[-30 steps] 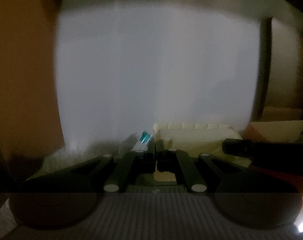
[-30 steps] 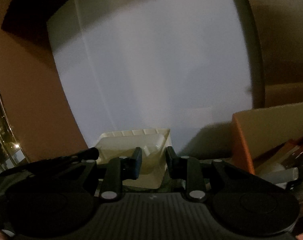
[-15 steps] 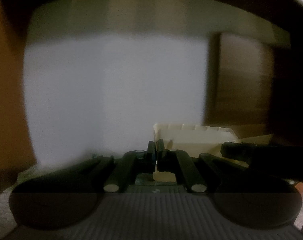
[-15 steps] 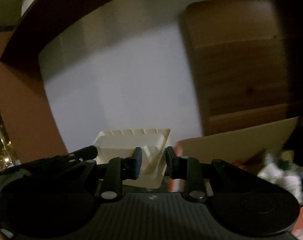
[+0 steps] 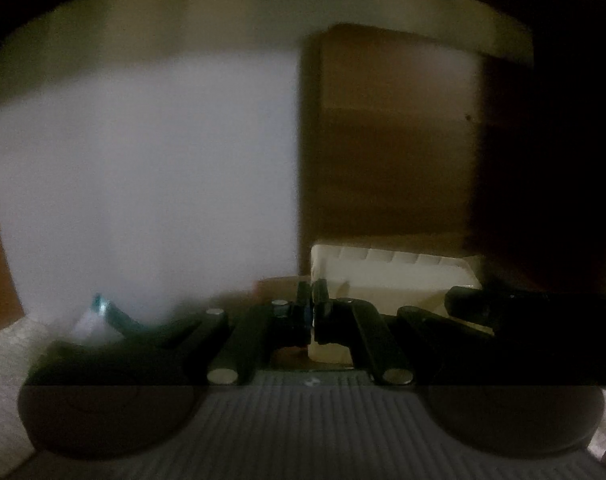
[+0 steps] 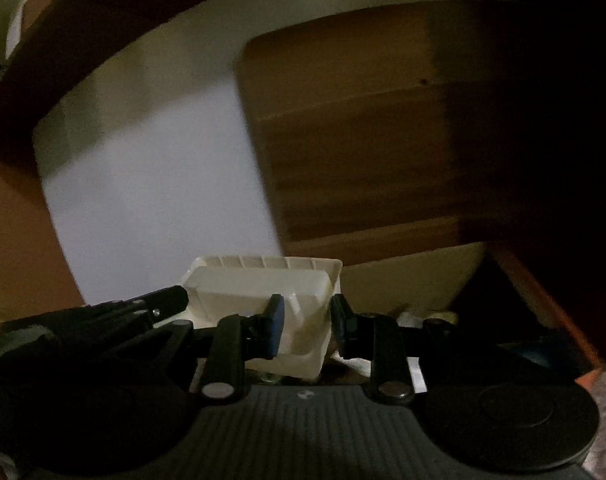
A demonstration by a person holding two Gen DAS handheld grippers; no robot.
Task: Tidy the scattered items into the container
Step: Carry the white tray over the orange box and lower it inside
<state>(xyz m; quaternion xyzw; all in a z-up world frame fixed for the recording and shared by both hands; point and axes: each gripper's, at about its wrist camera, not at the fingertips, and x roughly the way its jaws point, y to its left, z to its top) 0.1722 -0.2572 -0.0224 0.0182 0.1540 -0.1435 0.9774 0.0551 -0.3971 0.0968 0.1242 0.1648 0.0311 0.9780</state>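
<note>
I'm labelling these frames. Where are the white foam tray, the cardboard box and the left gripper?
white foam tray [image 6: 259, 292]: right wrist view, its near side wall.
cardboard box [image 6: 407, 284]: right wrist view, its pale flap.
left gripper [image 5: 312, 312]: left wrist view, between its fingertips.

Cream tray: looking like moulded plastic, smooth and faintly glossy, ribs showing along its rim. Right gripper: showing as matt black plastic, one pad looking like blue rubber, bright metal pin ends glinting on the links. Left gripper: appearing in the same matt black (grey ridged body below). Wooden panel: showing brown grain, satin finish. Cardboard box: looking matt, papery. Wall: appearing flat, matt white.
</note>
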